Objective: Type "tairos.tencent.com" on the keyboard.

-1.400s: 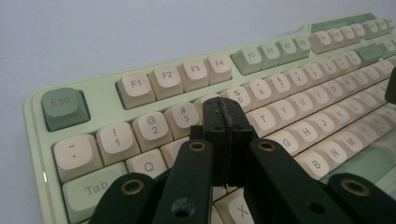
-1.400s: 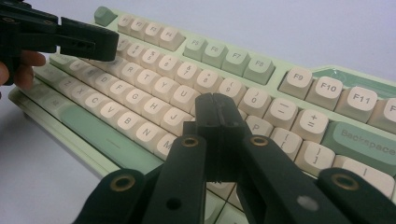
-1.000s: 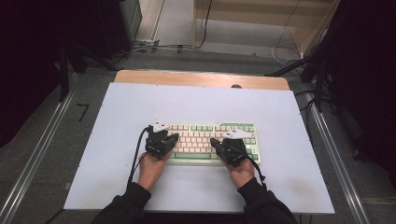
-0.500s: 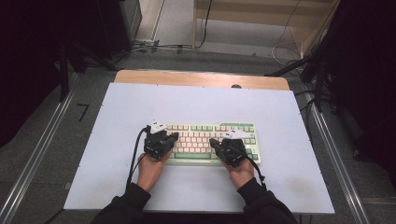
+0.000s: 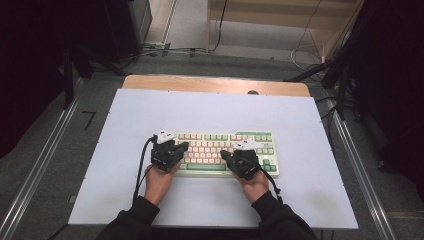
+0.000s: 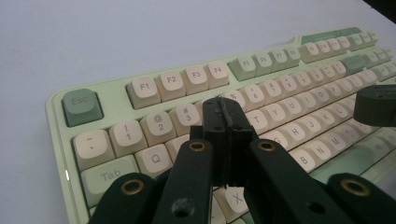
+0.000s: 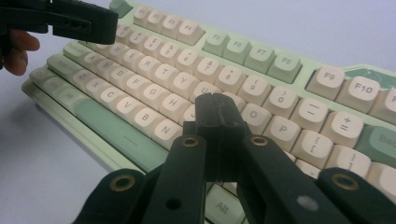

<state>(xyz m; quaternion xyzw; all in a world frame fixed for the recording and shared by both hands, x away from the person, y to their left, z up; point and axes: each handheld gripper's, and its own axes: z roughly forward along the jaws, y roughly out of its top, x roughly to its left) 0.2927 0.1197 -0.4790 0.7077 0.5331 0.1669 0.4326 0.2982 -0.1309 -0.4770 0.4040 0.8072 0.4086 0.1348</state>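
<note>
The keyboard (image 5: 225,153) lay square on the white bench (image 5: 300,125), its long axis running left to right across the person's front, near the bench's near edge. The left tool (image 5: 181,147) sat over the keyboard's left end and the right tool (image 5: 226,156) over its right-of-middle keys, so each had its own half beneath it. In the left gripper view the left tool's (image 6: 227,114) jaws were pressed together with nothing between them, tip above the upper letter rows near the number keys. In the right gripper view the right tool (image 7: 215,112) was likewise closed and empty, poised over the keys near H and N; whether either tip actually touched a keycap was hard to tell.
</note>
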